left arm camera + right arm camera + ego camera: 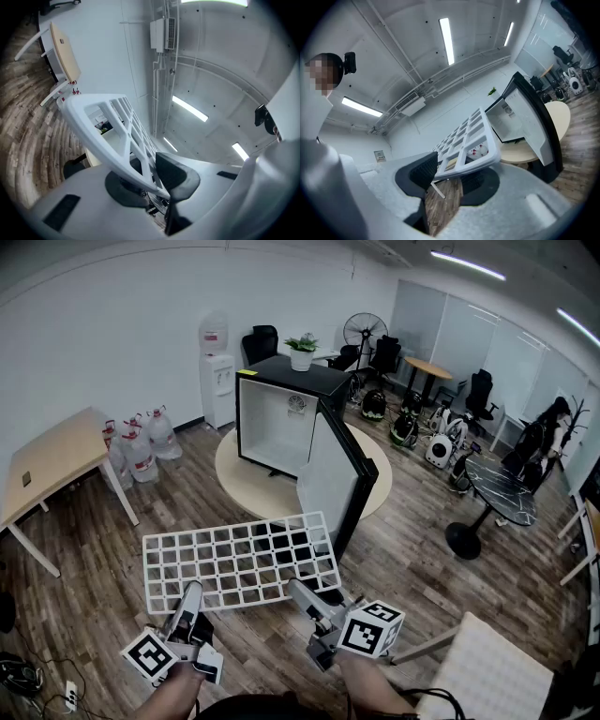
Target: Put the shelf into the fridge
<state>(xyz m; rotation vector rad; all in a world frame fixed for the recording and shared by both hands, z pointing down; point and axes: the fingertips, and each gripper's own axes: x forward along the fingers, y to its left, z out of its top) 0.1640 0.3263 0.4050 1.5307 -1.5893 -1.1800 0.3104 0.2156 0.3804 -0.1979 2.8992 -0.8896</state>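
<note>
Shelf [239, 559], a white grid, hangs roughly level in the air over the wooden floor [84, 540], well short of the fridge [281, 404], whose door [339, 482] stands open toward us. We hold the shelf by its near edge. The left gripper [190, 592] clamps the rim near the left corner and the right gripper [300, 591] clamps it further right. In each gripper view the rim sits pinched between the two pads. Both forearms reach forward from the body, with the grippers angled up toward the grid and roughly parallel. To do this step well, we judge that the grid should be carried flat with both grips firm. Its far edge should be squared to the fridge opening and steered clear of the open door on the right. The side edges then need lining up with the ledges inside before sliding. Those ledges are too small to make out from here.
</note>
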